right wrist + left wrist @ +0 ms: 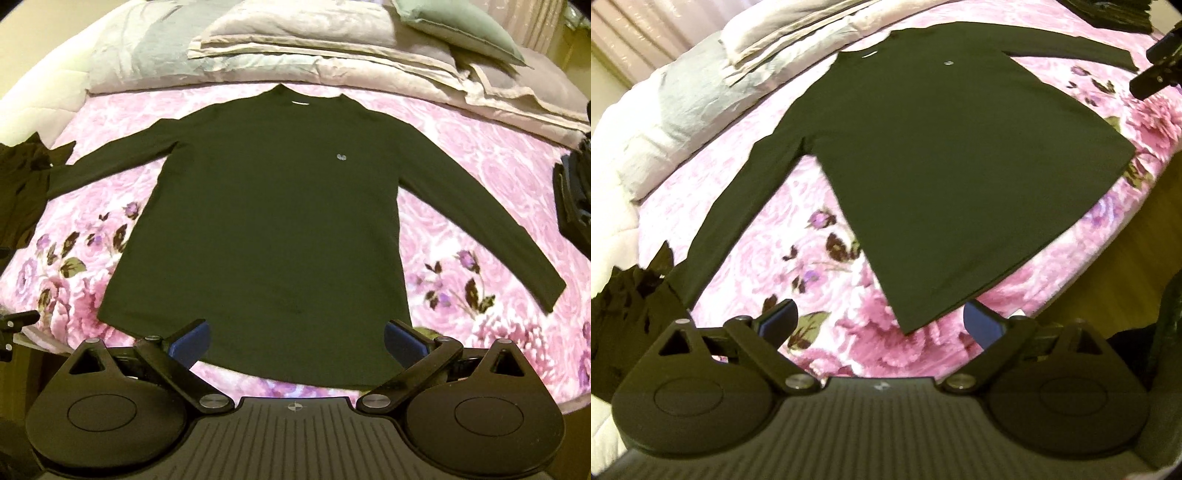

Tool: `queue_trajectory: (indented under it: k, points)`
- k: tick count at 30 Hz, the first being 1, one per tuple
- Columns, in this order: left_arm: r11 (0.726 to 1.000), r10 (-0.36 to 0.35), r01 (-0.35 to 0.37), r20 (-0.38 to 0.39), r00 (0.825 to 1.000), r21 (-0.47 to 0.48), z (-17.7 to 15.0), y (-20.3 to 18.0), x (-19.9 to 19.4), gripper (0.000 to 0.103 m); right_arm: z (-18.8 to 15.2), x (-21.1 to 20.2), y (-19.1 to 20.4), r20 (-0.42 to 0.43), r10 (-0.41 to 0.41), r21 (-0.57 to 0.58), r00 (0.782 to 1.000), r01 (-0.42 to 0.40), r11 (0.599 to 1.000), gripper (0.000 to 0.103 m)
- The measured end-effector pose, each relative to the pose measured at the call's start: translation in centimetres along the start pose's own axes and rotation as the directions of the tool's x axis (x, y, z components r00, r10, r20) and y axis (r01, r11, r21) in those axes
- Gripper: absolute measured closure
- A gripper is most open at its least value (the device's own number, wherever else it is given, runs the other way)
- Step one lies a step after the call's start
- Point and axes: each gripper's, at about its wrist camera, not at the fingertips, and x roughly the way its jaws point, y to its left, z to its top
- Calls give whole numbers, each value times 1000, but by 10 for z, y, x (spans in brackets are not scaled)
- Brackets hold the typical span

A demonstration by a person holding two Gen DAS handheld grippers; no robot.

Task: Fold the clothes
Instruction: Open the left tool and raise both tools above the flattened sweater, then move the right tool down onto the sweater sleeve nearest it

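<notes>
A dark long-sleeved shirt lies spread flat and face up on the pink floral bedspread. Its collar points toward the pillows, both sleeves are stretched outward, and a small pale logo marks the chest. My right gripper hovers open above the middle of the hem, nothing between its blue pads. In the left wrist view the shirt runs diagonally. My left gripper stands open above its near hem corner, holding nothing.
Pillows and folded quilts line the head of the bed. A crumpled dark garment lies by the left sleeve, and a stack of dark clothes sits at the right. The bed edge and wooden floor show at the right.
</notes>
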Motion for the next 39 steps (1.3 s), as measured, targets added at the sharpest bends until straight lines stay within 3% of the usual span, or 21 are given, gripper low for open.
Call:
queue_trajectory:
  k: [13, 24, 31, 39]
  points:
    - [991, 55, -57, -18, 998, -121, -29, 9, -19, 8, 5, 7, 18, -12, 62, -71, 998, -62, 996, 0]
    - [973, 67, -73, -36, 997, -217, -71, 52, -13, 8, 20, 27, 79, -47, 77, -147, 996, -83, 986, 0]
    - [963, 50, -49, -5, 999, -267, -92, 133, 9, 8, 63, 61, 169, -75, 62, -199, 995, -76, 977, 0]
    - [941, 50, -44, 8, 999, -336, -117, 255, 33, 8, 134, 115, 327, -120, 123, -318, 985, -156, 935, 0]
